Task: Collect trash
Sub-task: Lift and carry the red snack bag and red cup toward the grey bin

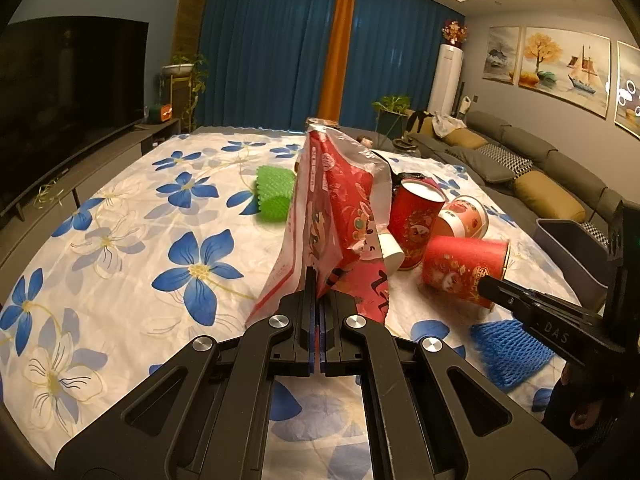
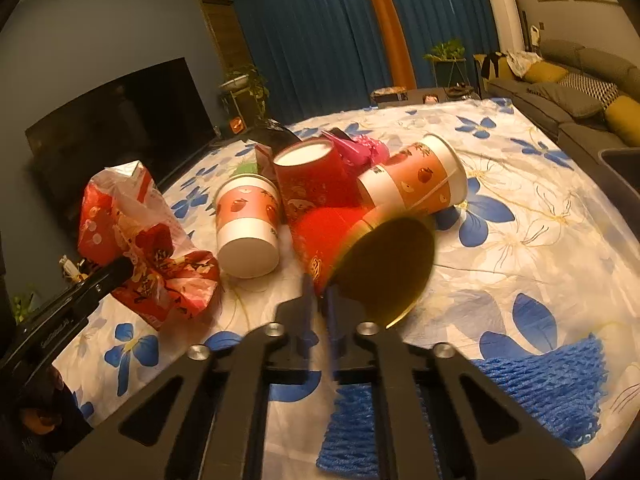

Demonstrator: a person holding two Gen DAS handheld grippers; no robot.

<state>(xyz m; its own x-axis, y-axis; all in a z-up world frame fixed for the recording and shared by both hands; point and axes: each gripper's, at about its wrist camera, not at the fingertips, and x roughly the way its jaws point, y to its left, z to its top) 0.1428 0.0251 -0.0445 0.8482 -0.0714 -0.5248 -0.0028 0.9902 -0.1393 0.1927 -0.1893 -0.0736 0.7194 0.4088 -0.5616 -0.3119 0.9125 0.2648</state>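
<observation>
- Left wrist view: the left gripper [image 1: 316,280] is clamped on the lower edge of a red snack bag [image 1: 336,208], which stands up from the flowered cloth [image 1: 132,248].
- To the left of the bag the cloth is wide and bare up to its far edge; only a green foam net [image 1: 274,192] lies there.
- To the right of the bag red paper cups [image 1: 464,264] crowd together, with a grey bin [image 1: 576,252] beyond them at the cloth's edge.
- Right wrist view: the right gripper [image 2: 320,292] is closed on the rim of a lying red cup [image 2: 336,240].
- A blue foam net [image 2: 548,388] lies right of this cup, near the cloth's near edge.
- The bag [image 2: 136,236] is to the left of this cup.
</observation>
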